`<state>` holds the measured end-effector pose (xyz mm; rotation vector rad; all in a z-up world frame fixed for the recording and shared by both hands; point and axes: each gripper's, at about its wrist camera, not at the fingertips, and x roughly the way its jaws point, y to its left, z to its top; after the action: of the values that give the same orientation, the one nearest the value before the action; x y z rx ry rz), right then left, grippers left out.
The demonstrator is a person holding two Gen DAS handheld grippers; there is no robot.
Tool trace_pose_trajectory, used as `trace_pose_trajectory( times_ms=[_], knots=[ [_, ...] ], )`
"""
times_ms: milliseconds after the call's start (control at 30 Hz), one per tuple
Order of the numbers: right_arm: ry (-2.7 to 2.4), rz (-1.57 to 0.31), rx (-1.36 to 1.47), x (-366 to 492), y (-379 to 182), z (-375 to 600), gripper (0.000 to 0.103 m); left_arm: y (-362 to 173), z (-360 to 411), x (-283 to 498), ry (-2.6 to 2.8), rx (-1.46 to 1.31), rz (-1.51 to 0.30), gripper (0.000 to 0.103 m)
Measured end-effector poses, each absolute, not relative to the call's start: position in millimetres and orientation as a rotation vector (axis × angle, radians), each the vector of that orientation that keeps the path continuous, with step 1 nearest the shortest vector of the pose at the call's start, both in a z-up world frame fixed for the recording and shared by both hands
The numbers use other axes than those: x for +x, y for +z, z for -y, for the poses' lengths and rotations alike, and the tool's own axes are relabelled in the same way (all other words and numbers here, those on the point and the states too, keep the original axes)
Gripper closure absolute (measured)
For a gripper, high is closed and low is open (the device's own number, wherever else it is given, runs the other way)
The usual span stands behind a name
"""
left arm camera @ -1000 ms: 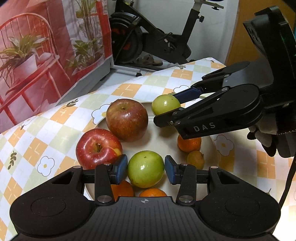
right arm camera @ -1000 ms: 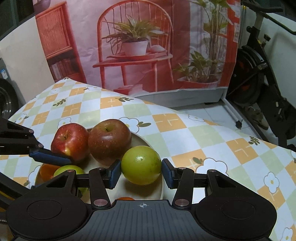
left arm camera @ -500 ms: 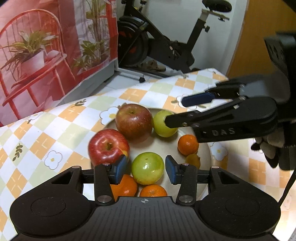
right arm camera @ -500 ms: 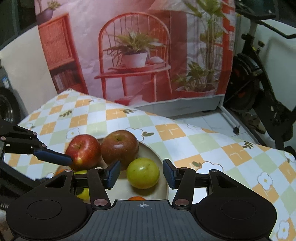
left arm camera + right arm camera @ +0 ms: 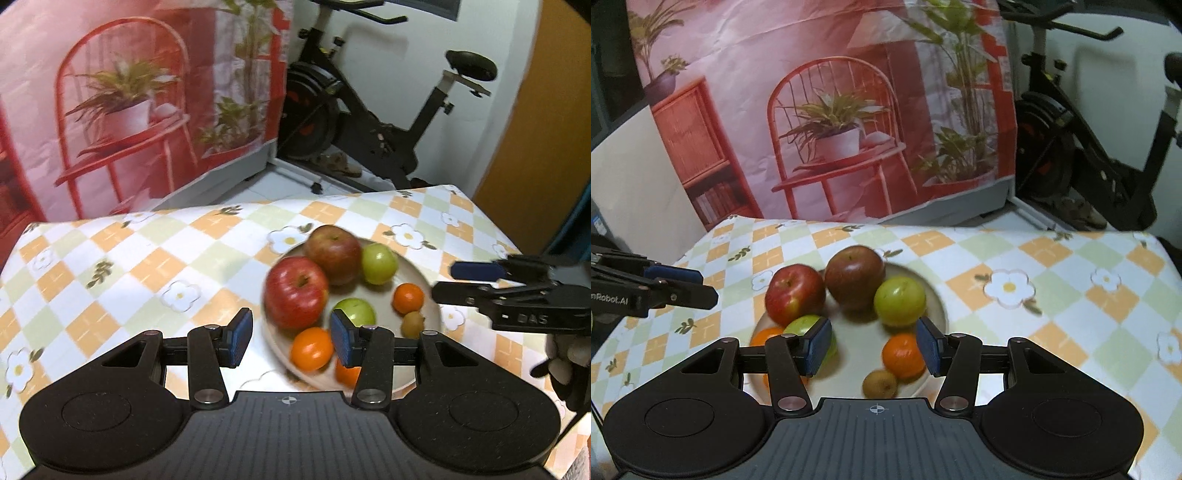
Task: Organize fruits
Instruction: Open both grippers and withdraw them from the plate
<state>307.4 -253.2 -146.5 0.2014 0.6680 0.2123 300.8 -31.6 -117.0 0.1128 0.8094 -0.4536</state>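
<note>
A cream plate (image 5: 419,275) (image 5: 940,304) on the checkered tablecloth holds a red apple (image 5: 295,291) (image 5: 794,293), a dark red apple (image 5: 332,253) (image 5: 855,275), two green apples (image 5: 379,263) (image 5: 899,301), several oranges (image 5: 407,297) (image 5: 903,356) and a small brown fruit (image 5: 412,323) (image 5: 881,384). My left gripper (image 5: 291,341) is open and empty, above the plate's left edge. My right gripper (image 5: 873,345) is open and empty, above the plate's near side. Each gripper shows in the other's view, the right one (image 5: 461,282) and the left one (image 5: 690,284), both clear of the fruit.
The table (image 5: 1052,314) carries a flowered checkered cloth. Behind its far edge hang a pink chair-and-plant backdrop (image 5: 831,129) and stands a black exercise bike (image 5: 388,122). An orange door (image 5: 535,147) is at the right.
Both grippers have lifted and pulled back from the plate. Each was around a green apple a second ago; both apples now lie on the plate, free.
</note>
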Motion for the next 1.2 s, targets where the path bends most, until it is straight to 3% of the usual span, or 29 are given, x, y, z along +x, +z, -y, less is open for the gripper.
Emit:
trace_pose_trajectory(
  times_ms=[467, 1200],
  knots=[
    [0.229, -0.769, 0.248, 285.8, -152.7, 211.0, 0.053, -141.3, -0.1, 285.7, -0.444, 0.09, -0.888, 0.054],
    [0.145, -1.017, 0.455, 303.4, -170.0, 166.0, 0.052, -146.2, -32.3, 283.2, -0.462, 0.017, -0.818, 0.054]
  ],
)
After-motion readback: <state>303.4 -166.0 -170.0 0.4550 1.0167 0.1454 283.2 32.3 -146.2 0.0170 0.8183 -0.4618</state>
